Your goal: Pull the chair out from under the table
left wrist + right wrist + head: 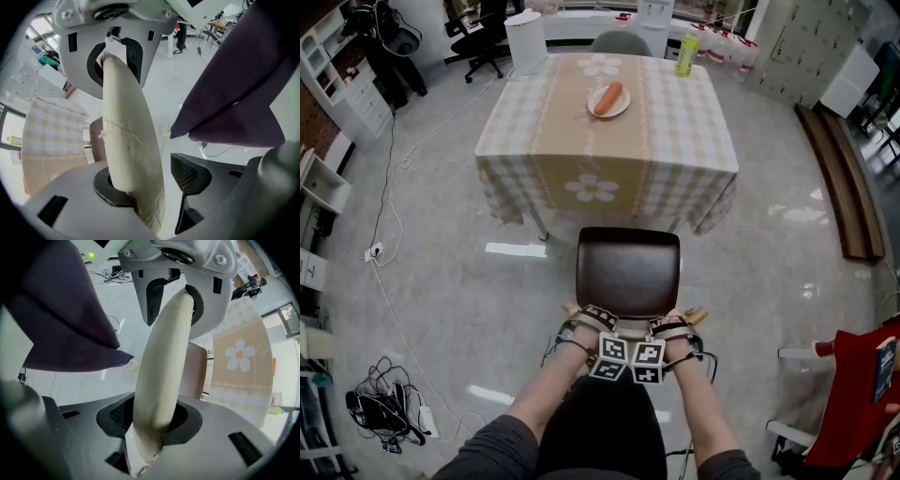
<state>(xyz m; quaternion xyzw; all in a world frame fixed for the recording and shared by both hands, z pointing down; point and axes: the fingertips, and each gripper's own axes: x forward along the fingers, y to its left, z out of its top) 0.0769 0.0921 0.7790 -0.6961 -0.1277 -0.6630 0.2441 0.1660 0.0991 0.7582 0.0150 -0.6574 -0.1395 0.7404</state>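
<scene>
The chair [628, 272] has a dark brown seat and stands out on the floor in front of the checked table [534, 169], its seat free of the cloth's hanging edge. Both grippers point down onto its cream backrest rim at the near side. My left gripper [581, 319] straddles the rim [124, 122]; the rim rests against one pad, with floor showing between it and the other pad, so the jaws stand open. My right gripper [682, 321] has the rim [164, 362] filling the space between its pads, shut on it.
On the table sit a plate with a carrot [607, 98] and a green bottle [686, 54]. A second chair [621, 42] stands at its far side. Cables [384, 408] lie on the floor at the left. A red object [862, 394] is at the right. The person's dark clothing [234, 84] hangs close behind.
</scene>
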